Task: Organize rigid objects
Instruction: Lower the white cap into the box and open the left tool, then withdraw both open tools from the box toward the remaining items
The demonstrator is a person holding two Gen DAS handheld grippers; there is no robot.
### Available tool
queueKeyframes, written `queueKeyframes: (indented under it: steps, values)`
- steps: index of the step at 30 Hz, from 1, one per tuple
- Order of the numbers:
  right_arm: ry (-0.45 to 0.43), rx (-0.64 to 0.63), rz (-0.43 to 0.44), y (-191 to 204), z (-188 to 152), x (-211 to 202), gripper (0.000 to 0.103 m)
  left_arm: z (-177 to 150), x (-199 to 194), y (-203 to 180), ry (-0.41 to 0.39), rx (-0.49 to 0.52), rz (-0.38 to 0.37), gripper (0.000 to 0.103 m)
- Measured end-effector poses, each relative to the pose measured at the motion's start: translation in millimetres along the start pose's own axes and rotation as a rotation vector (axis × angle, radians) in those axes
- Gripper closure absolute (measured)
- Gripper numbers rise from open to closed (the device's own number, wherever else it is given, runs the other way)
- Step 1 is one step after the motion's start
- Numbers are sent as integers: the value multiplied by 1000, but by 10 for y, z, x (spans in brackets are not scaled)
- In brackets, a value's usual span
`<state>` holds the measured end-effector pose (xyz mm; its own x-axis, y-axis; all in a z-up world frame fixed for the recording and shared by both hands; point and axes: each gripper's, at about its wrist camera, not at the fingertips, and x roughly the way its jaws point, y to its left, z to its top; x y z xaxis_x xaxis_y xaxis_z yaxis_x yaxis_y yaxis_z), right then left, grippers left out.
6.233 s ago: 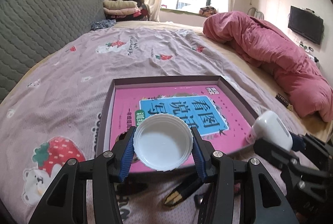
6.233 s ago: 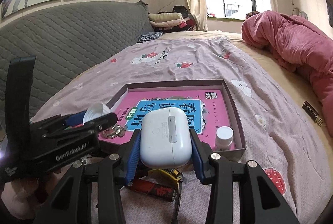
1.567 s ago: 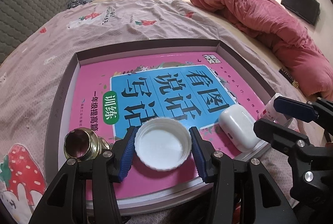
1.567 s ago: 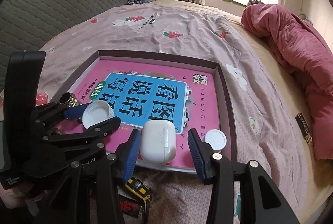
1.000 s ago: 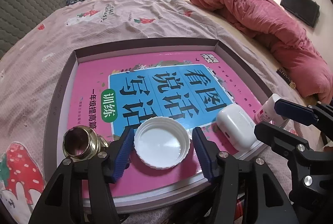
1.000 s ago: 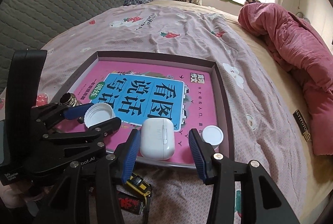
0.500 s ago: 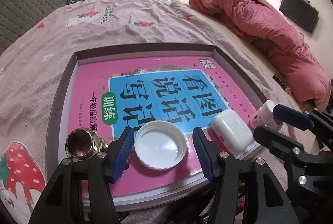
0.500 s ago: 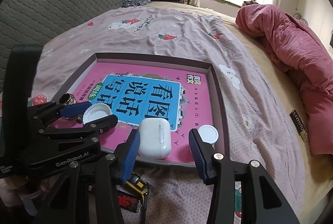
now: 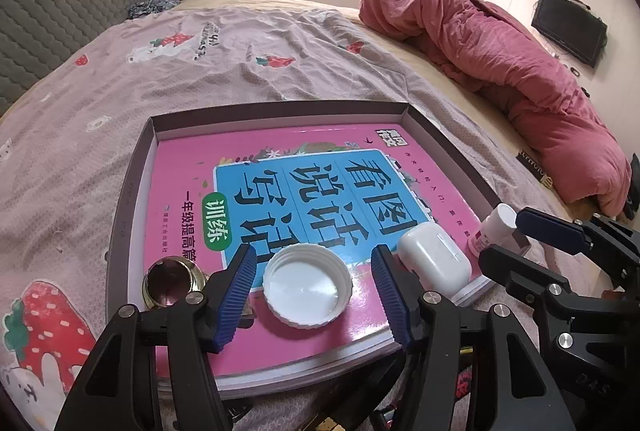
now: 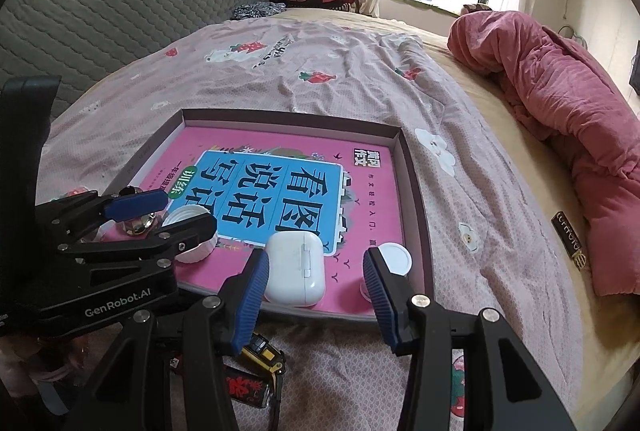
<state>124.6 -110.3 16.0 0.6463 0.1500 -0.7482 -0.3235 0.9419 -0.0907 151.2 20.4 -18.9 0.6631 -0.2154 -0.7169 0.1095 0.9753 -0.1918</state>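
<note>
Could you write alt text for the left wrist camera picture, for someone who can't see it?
The left gripper is open around a white lid lying open side up on a pink book in a shallow box on a bed. A white earbud case lies right of the lid, a brass fitting left.

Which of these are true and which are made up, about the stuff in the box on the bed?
1. The white cap lies with its open side up. True.
2. The left tool squeezes the cap. False: its pads stand apart from it.
3. The earbud case lies on the pink book. True.
4. The brass fitting lies outside the box. False: it sits in the box's near corner.
5. The right tool is open. True.
</note>
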Motion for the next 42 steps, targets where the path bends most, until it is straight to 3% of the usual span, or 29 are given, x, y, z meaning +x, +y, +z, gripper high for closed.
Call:
queueKeyframes:
  steps: [6, 9, 34, 42]
  values:
    - [-12, 19, 6, -9, 8, -18, 45, 0, -71, 27, -13, 0, -1, 41]
    - [-17, 20, 3, -7, 13, -36, 44, 9, -110, 40, -23, -8, -3, 35]
    - [-53, 37, -4, -69, -9, -325, 44, -1, -584, 367, -113, -73, 10, 34]
    - [-63, 40, 8, -86, -70, -423, 44, -104, -811, 473, -168, -101, 65, 34]
